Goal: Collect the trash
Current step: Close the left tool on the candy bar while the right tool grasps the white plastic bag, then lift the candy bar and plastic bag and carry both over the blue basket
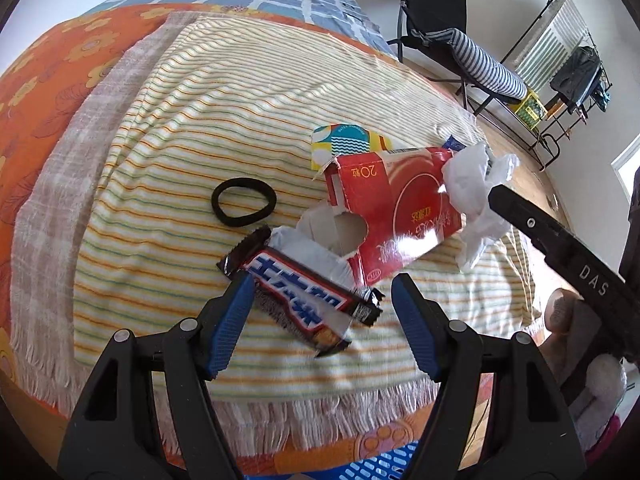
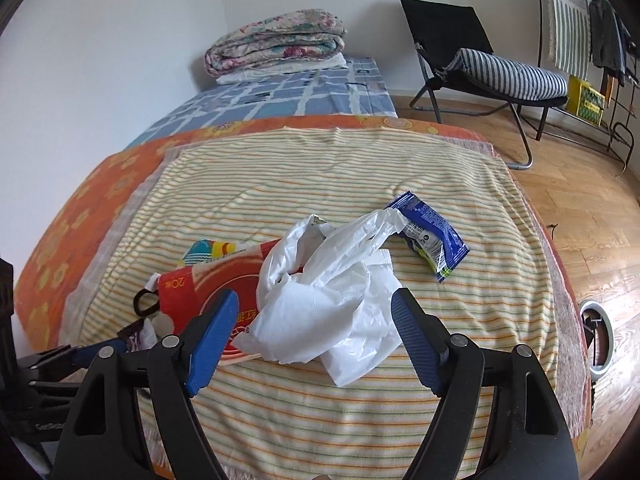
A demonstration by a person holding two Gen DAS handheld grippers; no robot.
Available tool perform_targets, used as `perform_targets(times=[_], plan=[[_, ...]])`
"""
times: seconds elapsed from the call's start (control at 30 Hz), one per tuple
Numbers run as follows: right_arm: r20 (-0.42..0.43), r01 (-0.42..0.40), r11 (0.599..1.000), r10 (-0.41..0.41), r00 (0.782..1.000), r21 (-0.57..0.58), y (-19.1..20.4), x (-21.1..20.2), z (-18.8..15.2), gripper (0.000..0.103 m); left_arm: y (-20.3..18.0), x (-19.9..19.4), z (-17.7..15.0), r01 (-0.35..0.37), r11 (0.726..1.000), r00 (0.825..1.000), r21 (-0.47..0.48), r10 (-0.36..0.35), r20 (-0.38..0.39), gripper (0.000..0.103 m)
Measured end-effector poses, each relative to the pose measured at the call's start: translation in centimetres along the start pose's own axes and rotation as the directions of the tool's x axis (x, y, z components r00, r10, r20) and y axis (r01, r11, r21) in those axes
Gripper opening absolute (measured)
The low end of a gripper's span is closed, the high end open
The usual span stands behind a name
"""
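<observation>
On the striped yellow-and-white blanket [image 1: 168, 128] covering the bed lies a scatter of trash. The left gripper [image 1: 320, 320] stands wide open around a dark brown chocolate-bar wrapper [image 1: 298, 294] with white Chinese characters on a blue band, one blue pad touching its left end. Just behind it sits a torn red cardboard box [image 1: 396, 208] printed "20" with gold Chinese script, upside down from here. A black elastic hair tie [image 1: 243, 201] lies apart to the left. The right gripper [image 2: 314, 334], also spread wide, hovers over a crumpled white plastic bag [image 2: 332, 300] beside a blue snack wrapper [image 2: 430, 232]; its side reads "DAS" in the left view.
</observation>
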State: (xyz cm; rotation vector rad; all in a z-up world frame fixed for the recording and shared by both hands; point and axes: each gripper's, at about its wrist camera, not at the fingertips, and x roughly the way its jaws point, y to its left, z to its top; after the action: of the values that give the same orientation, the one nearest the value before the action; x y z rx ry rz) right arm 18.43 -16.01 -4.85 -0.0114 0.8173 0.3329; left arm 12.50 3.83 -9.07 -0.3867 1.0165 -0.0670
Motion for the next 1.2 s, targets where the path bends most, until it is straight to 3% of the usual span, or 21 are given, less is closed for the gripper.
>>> perform_targets(times=[0.37,0.8,0.9,1.07,1.2], plan=[[-0.044,0.055,0.998,-0.057,0.997,-0.042,-0.9,1.7,-0.3,0.078,0.7,0.9,-0.5,-0.041,0.999,0.999,0.005,0.041,-0.032,0.072],[-0.069,0.035,0.999,-0.035,0.997,-0.014,-2.7,1.5,-1.1,0.078,2.2,-0.1,-1.0,-0.016,1.0,0.999,0.001,0.016,-0.042,0.023],[-0.072,0.013,1.0,-0.012,0.997,0.008,-3.4,1.2,-1.2,0.062,2.3,-0.4,-1.2,-0.02,1.0,0.999,0.012,0.021,-0.034,0.009],[-0.091,-0.016,0.999,0.02,0.996,0.045,-4.4,1.1,-1.5,0.017,2.3,-0.8,-1.2,-0.021,1.0,1.0,0.02,0.021,-0.018,0.009],[-0.072,-0.029,0.998,0.033,0.997,0.05,-4.7,0.5,-1.5,0.01,2.5,-1.0,-1.2,-0.012,1.0,1.0,0.019,0.012,-0.004,0.006]])
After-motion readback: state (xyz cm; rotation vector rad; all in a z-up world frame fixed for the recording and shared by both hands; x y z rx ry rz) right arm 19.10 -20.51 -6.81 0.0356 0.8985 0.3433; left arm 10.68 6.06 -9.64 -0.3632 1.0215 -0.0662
